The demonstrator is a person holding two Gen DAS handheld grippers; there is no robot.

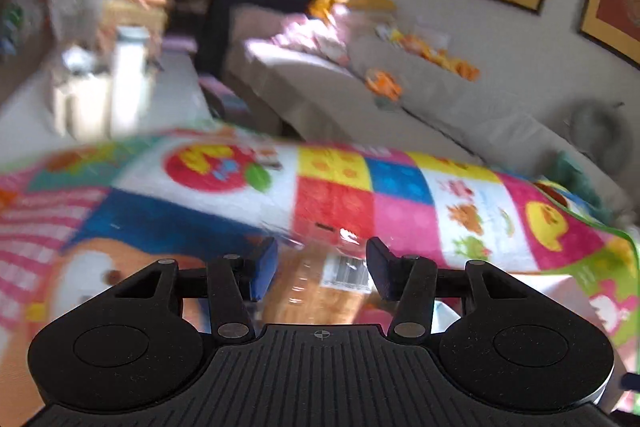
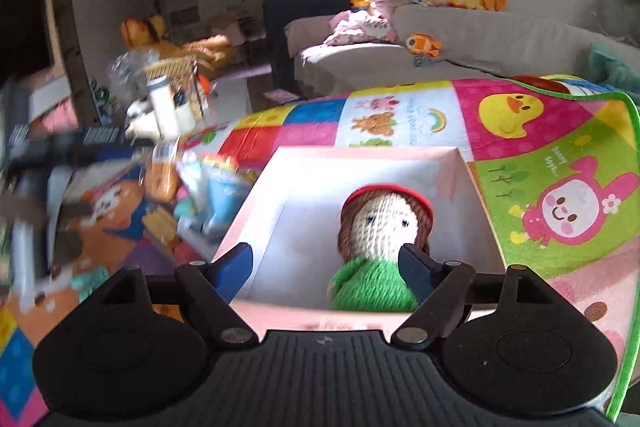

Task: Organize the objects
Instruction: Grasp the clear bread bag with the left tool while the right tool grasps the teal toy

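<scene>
Doll in the box, right gripper open over it; snack pack between the left gripper's parted jaws.

The knitted doll [image 2: 382, 247] stands upright in the pink box [image 2: 460, 163] on the play mat [image 2: 560, 155], its long axis vertical, just ahead of the right gripper [image 2: 326, 267] and right of its centre, by the right finger; nothing is held. The blurred left gripper [image 1: 322, 273] hangs open, near jaws apart around a clear snack pack [image 1: 320, 287]; contact cannot be told. More toys [image 2: 216, 195] lie left of the box, nearer the left arm.

The knitted wool doll [image 2: 380, 247] sits in a smooth matt cardboard box [image 2: 360, 163] on a glossy playmat [image 2: 560, 131].
</scene>
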